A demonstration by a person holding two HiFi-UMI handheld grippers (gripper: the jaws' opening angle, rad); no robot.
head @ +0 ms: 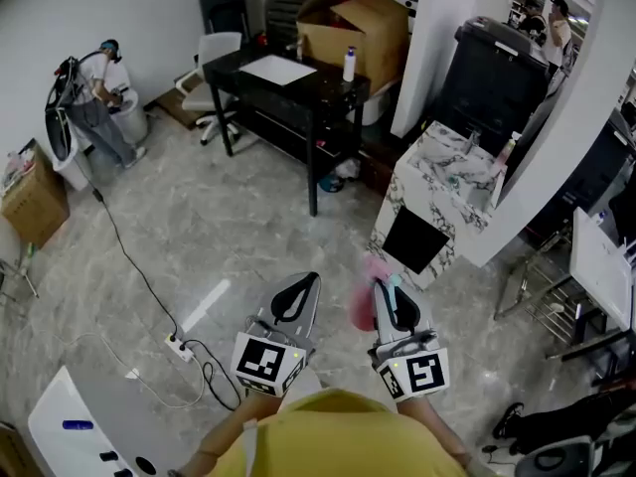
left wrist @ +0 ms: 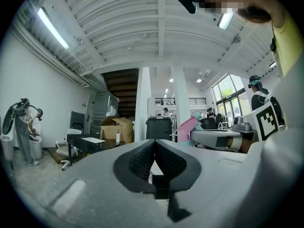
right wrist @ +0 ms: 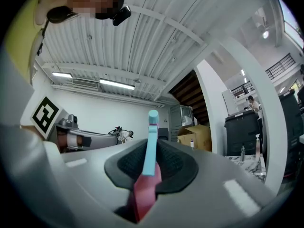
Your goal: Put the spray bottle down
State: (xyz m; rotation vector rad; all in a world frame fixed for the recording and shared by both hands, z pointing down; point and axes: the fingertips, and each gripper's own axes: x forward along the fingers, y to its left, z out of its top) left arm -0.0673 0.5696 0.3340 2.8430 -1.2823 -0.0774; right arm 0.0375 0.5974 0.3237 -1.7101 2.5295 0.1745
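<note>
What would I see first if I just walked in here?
Probably the pink and blue spray bottle, pinched in the right gripper in front of the person. Beside it, the left gripper is shut and empty. Farther off stands a black desk with a big cardboard box behind it.

Open grey floor [head: 248, 227] fills centre frame, bounded by a black surface [head: 328, 85] at top, a marble counter [head: 442, 172] at right, and a trailing cable [head: 131, 258] at left.
</note>
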